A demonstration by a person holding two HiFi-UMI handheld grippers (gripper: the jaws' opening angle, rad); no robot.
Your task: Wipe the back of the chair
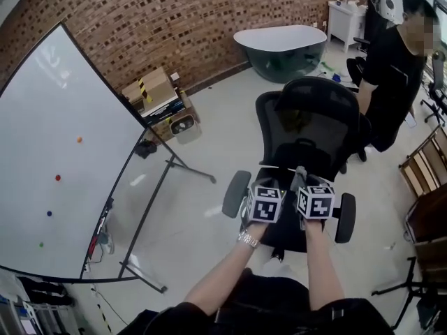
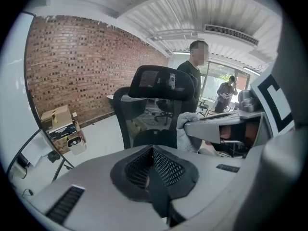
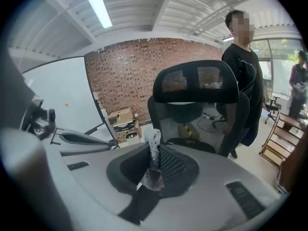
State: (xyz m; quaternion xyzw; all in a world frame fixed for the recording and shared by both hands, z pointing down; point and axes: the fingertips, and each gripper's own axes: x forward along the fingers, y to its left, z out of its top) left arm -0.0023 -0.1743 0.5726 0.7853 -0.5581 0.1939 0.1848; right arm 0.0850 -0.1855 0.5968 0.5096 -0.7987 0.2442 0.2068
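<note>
A black mesh office chair (image 1: 311, 128) faces me, its seat just beyond both grippers. My left gripper (image 1: 261, 185) is held over the seat's front edge; in the left gripper view its jaws (image 2: 153, 171) are shut with nothing between them. Right beside it, my right gripper (image 1: 301, 178) is shut on a grey cloth (image 3: 153, 163), which sticks up between the pads. That cloth (image 2: 186, 129) also shows at the right gripper's tip in the left gripper view. The chair's headrest (image 3: 197, 83) and backrest (image 2: 129, 110) stand upright ahead, their front side towards me.
A person in black (image 1: 394, 75) stands close behind the chair on the right. A large whiteboard on a stand (image 1: 56, 159) fills the left. Cardboard boxes (image 1: 150, 89) and a dark tub (image 1: 283, 47) sit by the brick wall. Wooden racks (image 1: 422, 166) stand at the right.
</note>
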